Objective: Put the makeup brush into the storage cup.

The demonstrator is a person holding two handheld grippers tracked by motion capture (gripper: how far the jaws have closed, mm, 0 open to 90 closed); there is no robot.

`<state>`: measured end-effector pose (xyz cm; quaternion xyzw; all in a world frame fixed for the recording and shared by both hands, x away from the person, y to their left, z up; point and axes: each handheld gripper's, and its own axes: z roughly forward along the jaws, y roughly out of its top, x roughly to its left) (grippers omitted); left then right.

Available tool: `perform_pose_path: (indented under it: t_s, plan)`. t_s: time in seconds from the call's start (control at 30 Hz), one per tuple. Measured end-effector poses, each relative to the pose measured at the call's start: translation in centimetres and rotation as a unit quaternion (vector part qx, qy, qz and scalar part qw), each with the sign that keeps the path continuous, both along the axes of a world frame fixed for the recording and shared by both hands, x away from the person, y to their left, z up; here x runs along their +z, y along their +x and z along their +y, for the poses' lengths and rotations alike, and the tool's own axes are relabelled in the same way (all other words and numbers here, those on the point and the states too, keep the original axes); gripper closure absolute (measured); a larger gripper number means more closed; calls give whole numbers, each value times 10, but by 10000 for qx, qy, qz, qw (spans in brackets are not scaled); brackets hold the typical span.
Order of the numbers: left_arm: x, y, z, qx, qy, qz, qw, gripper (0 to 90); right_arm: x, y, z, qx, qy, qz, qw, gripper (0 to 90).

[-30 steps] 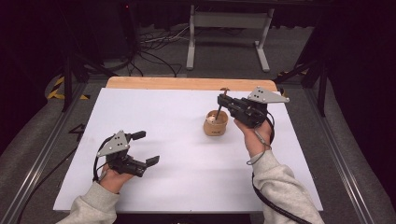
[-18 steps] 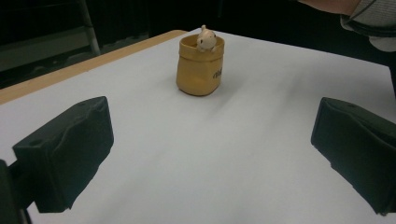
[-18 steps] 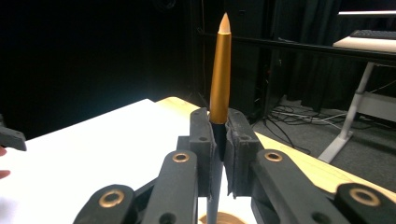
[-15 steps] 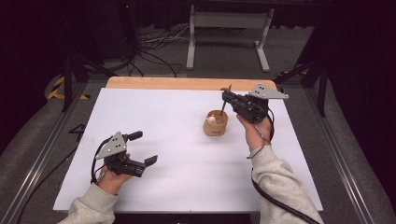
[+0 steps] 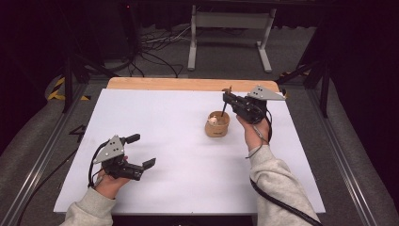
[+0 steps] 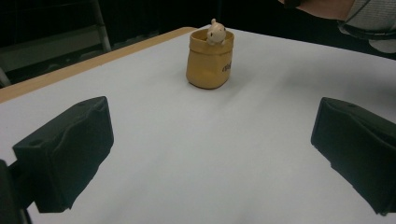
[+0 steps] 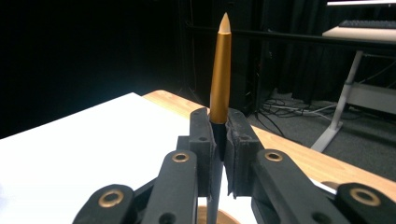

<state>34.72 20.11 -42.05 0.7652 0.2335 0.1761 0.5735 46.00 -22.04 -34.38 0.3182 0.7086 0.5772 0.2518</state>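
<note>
A small tan holder point(image 5: 217, 125) with a pale figure on its rim stands on the white mat point(image 5: 179, 141), right of centre; it also appears as the holder point(image 6: 209, 58) in the left gripper view. My right gripper point(image 5: 227, 97) hovers just above and right of it, shut on a gold pen point(image 7: 220, 70) held upright. The pen's dark lower end point(image 5: 223, 109) dips toward the holder's mouth. My left gripper point(image 5: 141, 150) rests low at the mat's front left, open, with nothing between its pads point(image 6: 65, 154).
A wooden table edge point(image 5: 188, 84) runs behind the mat. Beyond it are a grey floor, cables point(image 5: 155, 52) and a metal stand point(image 5: 228, 21). Metal rails point(image 5: 42, 155) flank the table on both sides.
My right gripper has shifted slightly right and sunk a little with the pen, bringing its lower end to the holder. The left gripper has stayed put.
</note>
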Motion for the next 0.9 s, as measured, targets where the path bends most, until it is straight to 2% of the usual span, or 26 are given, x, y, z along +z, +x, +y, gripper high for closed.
perform_pose_path:
  t_s: [0.2,0.9]
  plan:
    - [0,0,0,-2,4,2,10000,0,-11,4,0,-16,-38,70,10000,832]
    - [-1,0,0,-40,-6,61,10000,0,-32,8,6,2,-78,234,9997,831]
